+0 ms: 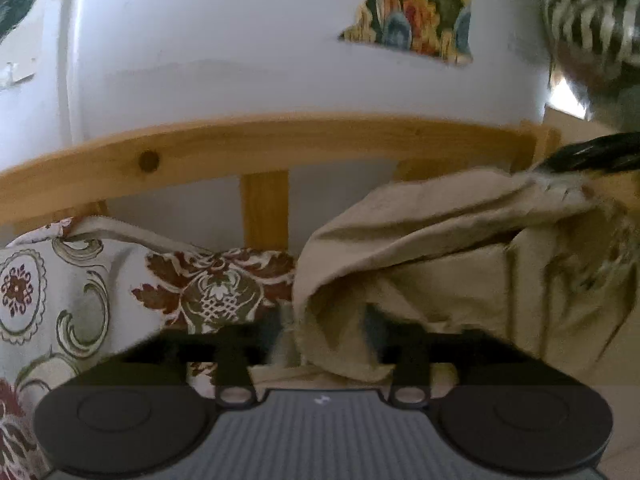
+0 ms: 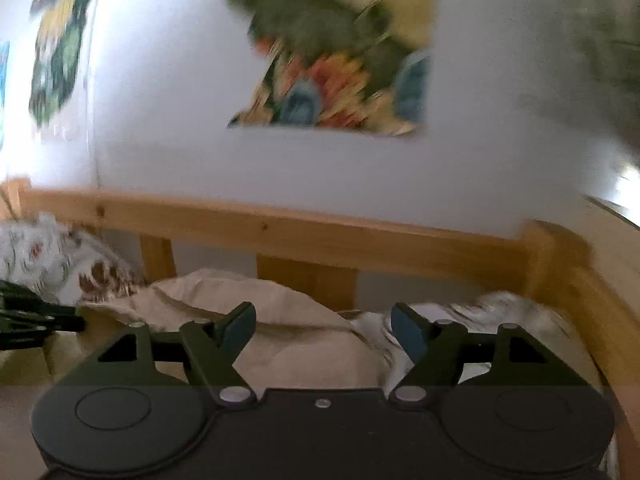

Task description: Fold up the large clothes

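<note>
A beige garment point(image 1: 440, 256) lies crumpled on the bed in front of the wooden headboard point(image 1: 256, 148), beside a floral-patterned cover point(image 1: 60, 280) that spreads toward the headboard's left end in the left wrist view. The left gripper point(image 1: 320, 344) stands with its jaws parted low against the near fold of the garment, its blurred fingers pressing on nothing, and the right gripper point(image 2: 323, 326) hangs released above the cloth, well short of the headboard, nothing between its blue pads point(image 2: 408, 332). Above the headboard a colourful picture point(image 2: 340, 52) hangs on the white wall point(image 1: 220, 48); no writing can be read anywhere.
</note>
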`<control>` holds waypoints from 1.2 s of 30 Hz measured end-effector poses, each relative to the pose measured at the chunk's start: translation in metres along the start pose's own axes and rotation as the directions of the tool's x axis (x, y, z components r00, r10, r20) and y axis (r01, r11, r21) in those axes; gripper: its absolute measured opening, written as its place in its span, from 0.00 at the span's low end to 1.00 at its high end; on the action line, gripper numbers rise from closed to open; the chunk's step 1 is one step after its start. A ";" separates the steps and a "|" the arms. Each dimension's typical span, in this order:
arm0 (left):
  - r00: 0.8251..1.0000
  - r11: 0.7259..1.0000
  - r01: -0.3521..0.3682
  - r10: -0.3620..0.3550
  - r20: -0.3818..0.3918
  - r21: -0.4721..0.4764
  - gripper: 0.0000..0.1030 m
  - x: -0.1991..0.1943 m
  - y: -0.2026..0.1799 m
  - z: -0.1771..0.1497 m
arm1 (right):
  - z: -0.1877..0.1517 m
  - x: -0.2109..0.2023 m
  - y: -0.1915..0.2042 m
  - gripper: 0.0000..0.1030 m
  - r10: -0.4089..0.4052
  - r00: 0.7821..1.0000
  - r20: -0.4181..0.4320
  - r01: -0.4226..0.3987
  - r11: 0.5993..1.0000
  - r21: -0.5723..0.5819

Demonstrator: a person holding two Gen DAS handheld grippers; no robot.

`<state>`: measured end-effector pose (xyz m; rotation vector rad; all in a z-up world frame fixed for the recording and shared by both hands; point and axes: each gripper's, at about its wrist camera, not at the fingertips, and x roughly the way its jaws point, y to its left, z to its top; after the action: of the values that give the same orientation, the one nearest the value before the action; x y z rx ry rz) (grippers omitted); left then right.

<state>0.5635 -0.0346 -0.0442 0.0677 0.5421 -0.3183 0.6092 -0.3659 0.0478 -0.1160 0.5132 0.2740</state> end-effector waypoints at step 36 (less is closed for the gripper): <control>0.925 0.885 0.371 -0.379 0.029 -0.281 0.69 -0.121 0.031 -0.059 | -0.223 -0.169 0.182 0.14 0.056 0.979 0.198 0.128 0.591 -0.797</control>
<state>0.4461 0.0372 -0.0325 -0.3157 0.6228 -0.6163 0.3114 -0.2695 -0.0684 -0.9991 0.1366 0.4638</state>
